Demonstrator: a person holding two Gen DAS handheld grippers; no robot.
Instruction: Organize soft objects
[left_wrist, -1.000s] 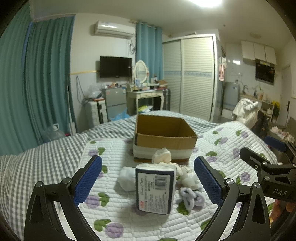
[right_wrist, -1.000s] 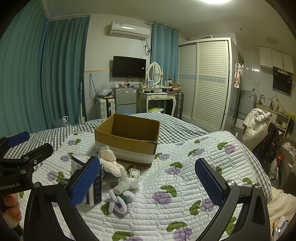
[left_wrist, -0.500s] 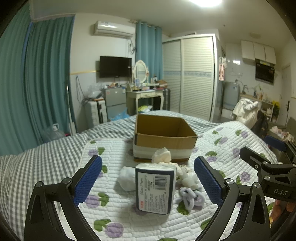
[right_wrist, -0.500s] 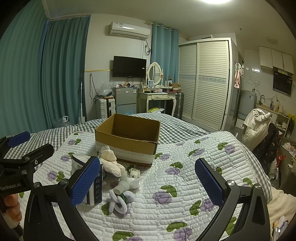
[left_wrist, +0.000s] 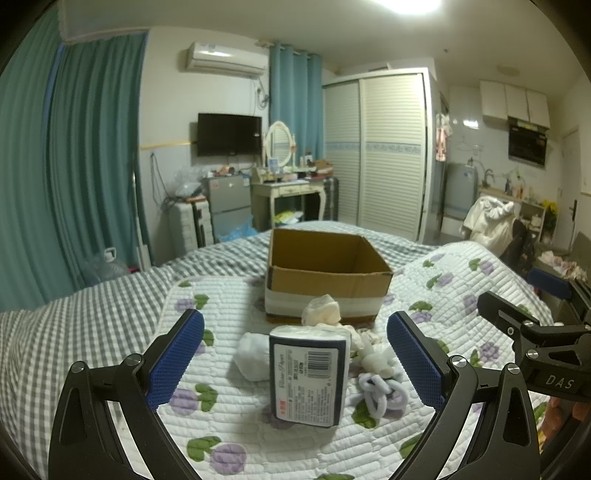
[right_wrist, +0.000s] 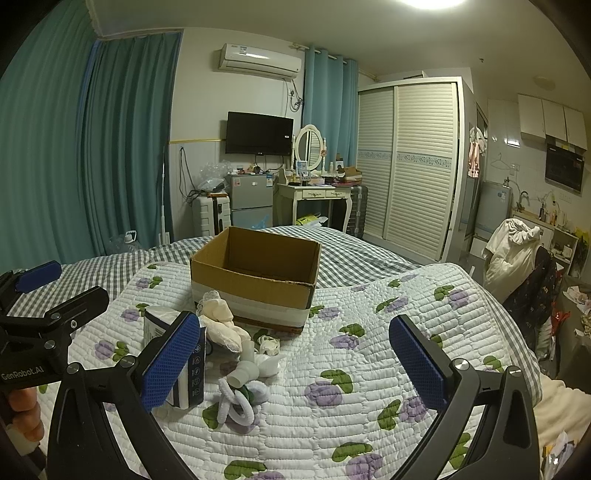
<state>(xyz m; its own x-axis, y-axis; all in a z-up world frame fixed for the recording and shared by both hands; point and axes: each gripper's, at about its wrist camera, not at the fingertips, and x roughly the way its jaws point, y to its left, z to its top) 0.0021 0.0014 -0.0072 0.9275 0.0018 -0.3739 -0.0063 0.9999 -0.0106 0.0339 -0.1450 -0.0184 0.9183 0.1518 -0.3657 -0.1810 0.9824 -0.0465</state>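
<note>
- box (left_wrist: 328, 273): open brown cardboard, white band round the base, frame centre on the quilt (left_wrist: 461, 291)
- tissue pack (left_wrist: 308, 376): upright, navy label, lower centre
- socks (left_wrist: 322, 312), white roll (left_wrist: 251, 356), hair ties (left_wrist: 380, 397): heaped beside the pack
- left gripper (left_wrist: 295, 360), right gripper (right_wrist: 291, 363): both wide apart, empty

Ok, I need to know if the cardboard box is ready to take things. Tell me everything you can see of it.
The cardboard box is brown corrugated card with an open top and no flaps showing; a broad white band wraps its lower walls. It sits upright on the quilt, towards the far side of the bed. What shows of its inside looks empty, though the floor is hidden. A cream cloth bundle lies against its near wall. Neither hand-held gripper touches it.
</note>
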